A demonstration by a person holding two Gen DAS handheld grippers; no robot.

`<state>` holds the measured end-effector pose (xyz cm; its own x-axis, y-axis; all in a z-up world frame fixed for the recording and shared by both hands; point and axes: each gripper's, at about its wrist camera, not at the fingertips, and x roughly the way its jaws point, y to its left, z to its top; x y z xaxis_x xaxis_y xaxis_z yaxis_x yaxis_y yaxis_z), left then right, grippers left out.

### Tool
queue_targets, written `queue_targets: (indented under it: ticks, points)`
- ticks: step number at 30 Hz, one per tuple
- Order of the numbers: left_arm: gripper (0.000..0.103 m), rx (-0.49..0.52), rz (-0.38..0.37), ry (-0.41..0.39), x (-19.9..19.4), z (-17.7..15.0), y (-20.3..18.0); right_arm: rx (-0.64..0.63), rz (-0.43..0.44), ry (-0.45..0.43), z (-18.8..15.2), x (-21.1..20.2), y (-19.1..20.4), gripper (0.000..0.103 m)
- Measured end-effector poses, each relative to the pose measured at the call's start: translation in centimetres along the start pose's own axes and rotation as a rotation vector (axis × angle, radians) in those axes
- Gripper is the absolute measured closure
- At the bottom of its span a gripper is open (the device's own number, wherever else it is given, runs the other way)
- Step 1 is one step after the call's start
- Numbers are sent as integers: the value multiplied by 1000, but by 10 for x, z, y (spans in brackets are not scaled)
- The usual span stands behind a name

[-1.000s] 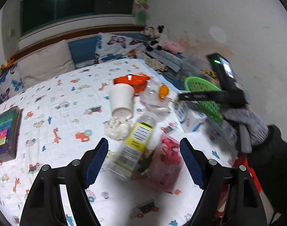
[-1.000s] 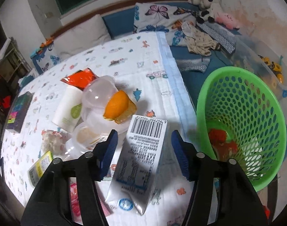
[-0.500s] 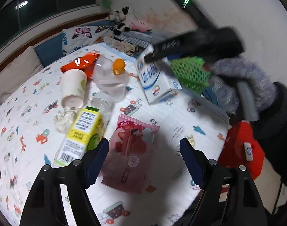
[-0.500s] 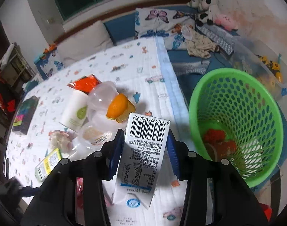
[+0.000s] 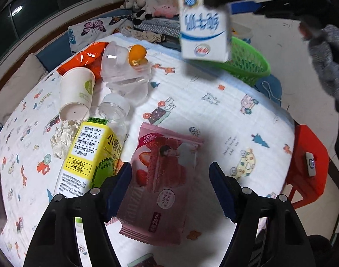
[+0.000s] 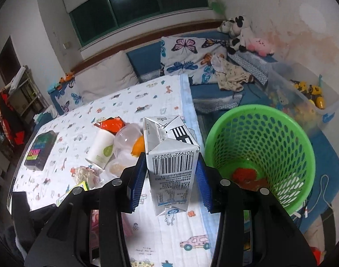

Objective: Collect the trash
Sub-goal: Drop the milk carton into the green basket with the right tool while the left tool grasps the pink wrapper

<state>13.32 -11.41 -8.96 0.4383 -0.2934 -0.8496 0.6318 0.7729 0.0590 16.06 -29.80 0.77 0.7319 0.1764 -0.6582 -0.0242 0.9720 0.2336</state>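
- The right gripper [image 6: 170, 179] sits at lower centre of the right wrist view, its blue pads pressed against both sides of a white milk carton [image 6: 171, 162]. The jaws have just been closing on the carton, which is held clear of the bed, barcode facing the camera.
- To the right of the carton, a green mesh basket [image 6: 280, 138] stands beside the bed. Inside it, at the bottom, lies something red and orange (too crumpled to identify) plus a pale scrap.
- In the left wrist view, the same carton [image 5: 204, 25] hangs at upper centre, in front of the basket [image 5: 249, 66].
- The left gripper [image 5: 169, 184] fills the bottom of that view, jaws spread wide and just narrowing slightly. A pink snack wrapper [image 5: 162, 178] lies flat on the patterned bedsheet [image 5: 236, 133] between the pads, which do not press on it.
- Left of the wrapper lies a clear bottle with a yellow label [image 5: 91, 153], on its side, mouth uncapped.
- Above it, a white paper cup [image 5: 77, 93] is tipped over, with crumpled tissue [image 5: 60, 138] just below it.
- At upper centre-left, a clear plastic container [image 5: 125, 73] holds an orange piece [image 5: 137, 54]; an orange wrapper [image 5: 87, 60] lies behind it.
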Motion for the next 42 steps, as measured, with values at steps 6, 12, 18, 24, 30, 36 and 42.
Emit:
queue_targets:
  ticks: [6,12,18,24,30,36,42]
  points:
    - [33,3,28,21,8,1,1,4,-16,-8,1,-6,-10,59]
    - [33,-3,23,53,17,2,2,20,-40,-21,3,-11,-24,59]
    - [46,-11,14,53,19,2,1,35,-82,-42,4,-20,-42,59]
    - [58,-8,12,37,13,3,-4,66,-126,-55,6,-27,-66,59]
    - [63,-12,-30,-13,-9,20,-11,105,-150,-61,3,-29,-92,59]
    - [63,-29,-85,-85,-28,64,-21,123,-171,-70,0,-35,-113,59]
    - [63,-33,-147,-140,-25,131,-40,143,-182,-87,-2,-43,-130,59]
